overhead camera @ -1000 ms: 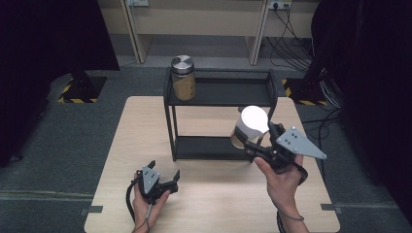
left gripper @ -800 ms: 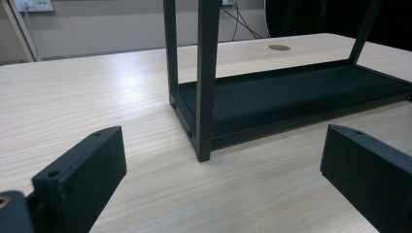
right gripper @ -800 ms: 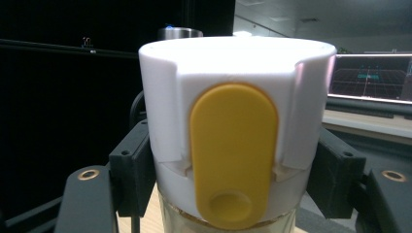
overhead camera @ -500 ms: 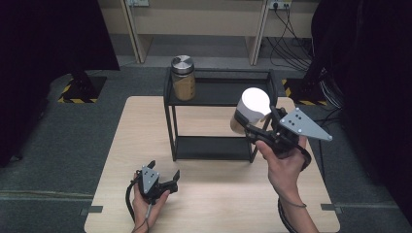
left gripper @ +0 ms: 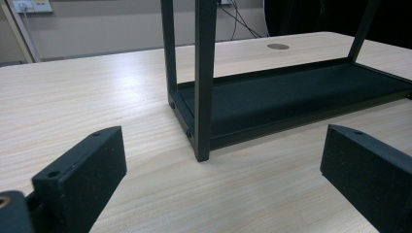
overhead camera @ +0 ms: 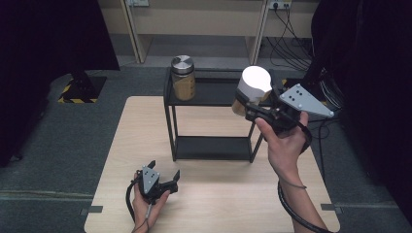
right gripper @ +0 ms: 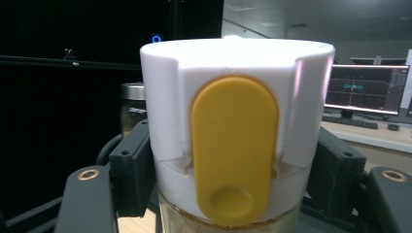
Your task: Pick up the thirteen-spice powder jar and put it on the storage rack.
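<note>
Above the right end of the black metal two-tier shelf rack (overhead camera: 214, 116), the right tongs (overhead camera: 252, 108) are clamped on a white-lidded glass jar (overhead camera: 252, 90), their black pads pressing its sides just below the lid, as the right gripper view shows (right gripper: 236, 131). The jar hangs in the air at about the height of the rack's top tier, clear of it, so the lift looks done and the setting-down is what remains; judging by the second jar, a clear glass one with a brushed metal screw lid (overhead camera: 183, 77) and tan contents already standing on the left of the top tier, the free right half of that tier seems the likely place for it. The held jar's lid is smooth, matte white plastic with a rounded yellow flip tab on its face, and the glass beneath it shows a pale brownish filling. The left tongs (overhead camera: 164, 174) rest low on the pale wood-grain counter (overhead camera: 121, 145) in front of the rack, their jaws standing wide apart with nothing between them; the left gripper view shows the grainy black pads (left gripper: 77, 179) either side of the rack's thin square leg and its dull, flat lower tray.
</note>
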A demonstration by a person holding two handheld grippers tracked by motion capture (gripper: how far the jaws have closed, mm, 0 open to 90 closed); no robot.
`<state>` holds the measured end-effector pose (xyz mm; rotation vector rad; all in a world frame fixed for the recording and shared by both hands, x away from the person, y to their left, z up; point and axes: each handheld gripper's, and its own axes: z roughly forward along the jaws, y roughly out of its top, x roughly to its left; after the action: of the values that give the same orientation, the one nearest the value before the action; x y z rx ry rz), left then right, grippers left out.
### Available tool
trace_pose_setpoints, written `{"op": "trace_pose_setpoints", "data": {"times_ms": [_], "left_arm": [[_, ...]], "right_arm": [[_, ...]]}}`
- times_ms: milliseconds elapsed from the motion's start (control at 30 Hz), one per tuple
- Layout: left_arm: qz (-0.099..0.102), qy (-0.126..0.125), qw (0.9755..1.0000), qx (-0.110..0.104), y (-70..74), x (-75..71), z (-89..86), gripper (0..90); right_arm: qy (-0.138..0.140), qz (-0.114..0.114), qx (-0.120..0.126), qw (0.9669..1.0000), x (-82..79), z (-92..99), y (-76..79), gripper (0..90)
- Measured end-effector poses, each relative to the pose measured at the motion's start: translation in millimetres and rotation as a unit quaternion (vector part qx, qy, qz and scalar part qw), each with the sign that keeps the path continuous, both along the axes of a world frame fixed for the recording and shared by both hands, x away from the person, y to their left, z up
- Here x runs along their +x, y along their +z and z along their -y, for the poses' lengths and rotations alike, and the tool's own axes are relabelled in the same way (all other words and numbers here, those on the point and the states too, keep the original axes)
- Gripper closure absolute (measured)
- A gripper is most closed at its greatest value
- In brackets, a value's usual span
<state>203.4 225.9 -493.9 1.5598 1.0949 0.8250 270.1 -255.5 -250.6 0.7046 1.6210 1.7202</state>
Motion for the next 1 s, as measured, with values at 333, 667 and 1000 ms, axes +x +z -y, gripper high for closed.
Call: {"op": "trace_pose_setpoints", "data": {"times_ms": [333,667,1000], "left_arm": [[0.0,-0.001,1.0,0.002,0.3,0.2,0.3,2.0],[0.0,-0.001,1.0,0.002,0.2,0.2,0.4,2.0],[0.001,-0.002,1.0,0.002,0.0,0.0,0.4,2.0]], "right_arm": [[-0.025,-0.014,-0.002,0.9996,17.8,-3.3,9.4,30.6],[-0.031,-0.026,-0.01,0.9991,33.6,-5.2,15.5,30.6],[-0.033,-0.041,-0.011,0.9986,45.2,-8.2,18.0,30.6]]}}
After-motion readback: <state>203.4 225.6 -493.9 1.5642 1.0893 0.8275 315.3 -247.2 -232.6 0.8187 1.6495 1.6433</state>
